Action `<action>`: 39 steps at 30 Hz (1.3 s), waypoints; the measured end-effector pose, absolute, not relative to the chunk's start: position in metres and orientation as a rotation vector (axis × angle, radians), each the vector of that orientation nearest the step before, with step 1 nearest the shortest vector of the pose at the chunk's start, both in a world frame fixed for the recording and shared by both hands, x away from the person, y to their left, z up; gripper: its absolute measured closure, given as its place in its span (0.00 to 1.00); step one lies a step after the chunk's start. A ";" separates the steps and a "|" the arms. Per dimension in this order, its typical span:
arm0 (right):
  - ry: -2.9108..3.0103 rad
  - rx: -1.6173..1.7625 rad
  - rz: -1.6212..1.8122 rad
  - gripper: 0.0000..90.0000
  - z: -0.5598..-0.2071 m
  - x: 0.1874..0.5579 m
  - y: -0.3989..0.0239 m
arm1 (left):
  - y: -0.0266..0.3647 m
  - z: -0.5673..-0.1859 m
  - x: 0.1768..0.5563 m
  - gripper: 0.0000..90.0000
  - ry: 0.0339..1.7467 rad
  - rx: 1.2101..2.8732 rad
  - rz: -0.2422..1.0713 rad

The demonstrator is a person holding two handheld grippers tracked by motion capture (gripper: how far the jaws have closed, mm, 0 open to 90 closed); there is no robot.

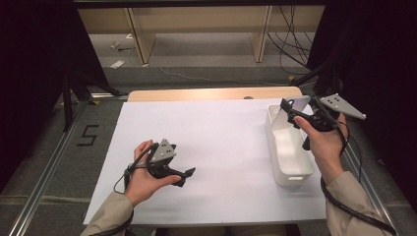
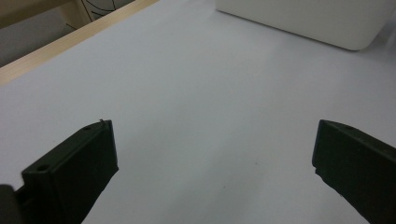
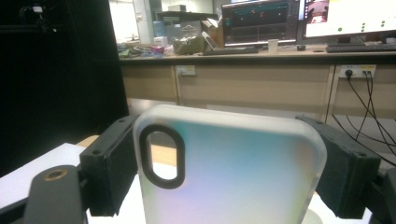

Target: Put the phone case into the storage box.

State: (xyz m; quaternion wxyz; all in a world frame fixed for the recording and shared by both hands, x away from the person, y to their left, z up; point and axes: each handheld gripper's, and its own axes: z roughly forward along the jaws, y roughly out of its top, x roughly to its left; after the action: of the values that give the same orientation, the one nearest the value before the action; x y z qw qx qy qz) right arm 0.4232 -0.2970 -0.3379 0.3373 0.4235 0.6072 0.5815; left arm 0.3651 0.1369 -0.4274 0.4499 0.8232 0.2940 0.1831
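- Right gripper (image 3: 229,168): jaws clamped on a frosted phone case (image 3: 229,172), one pad against each long edge; the case stands upright between the fingers, its oval camera cutout near the left-hand pad.
- In the high view the right gripper (image 1: 291,109) is held above the far end of the white bin (image 1: 290,172).
- Left gripper (image 2: 215,158): jaws wide apart, bare white table sheet (image 2: 201,93) between them, the bin (image 2: 303,18) well beyond the fingertips.

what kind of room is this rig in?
Likely a lab or office workspace set up for recording: monitors lit on a long desk, wall sockets with cables, and black curtains around a white-topped table.
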 end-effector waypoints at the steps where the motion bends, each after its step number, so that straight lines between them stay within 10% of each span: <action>1: 1.581 1.105 1.514 0.21 -0.338 0.423 -0.298 | 0.137 -0.427 0.365 0.00 0.727 2.035 0.452; 39: 1.553 1.136 1.475 0.21 -0.340 0.427 -0.309 | 0.137 -0.427 0.365 0.00 0.731 2.030 0.457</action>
State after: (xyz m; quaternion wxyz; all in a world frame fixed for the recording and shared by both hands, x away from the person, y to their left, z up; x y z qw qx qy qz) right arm 0.4268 -0.3086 -0.3402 0.3511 0.4387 0.5998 0.5697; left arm 0.3655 0.1372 -0.4273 0.4511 0.8214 0.2959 0.1848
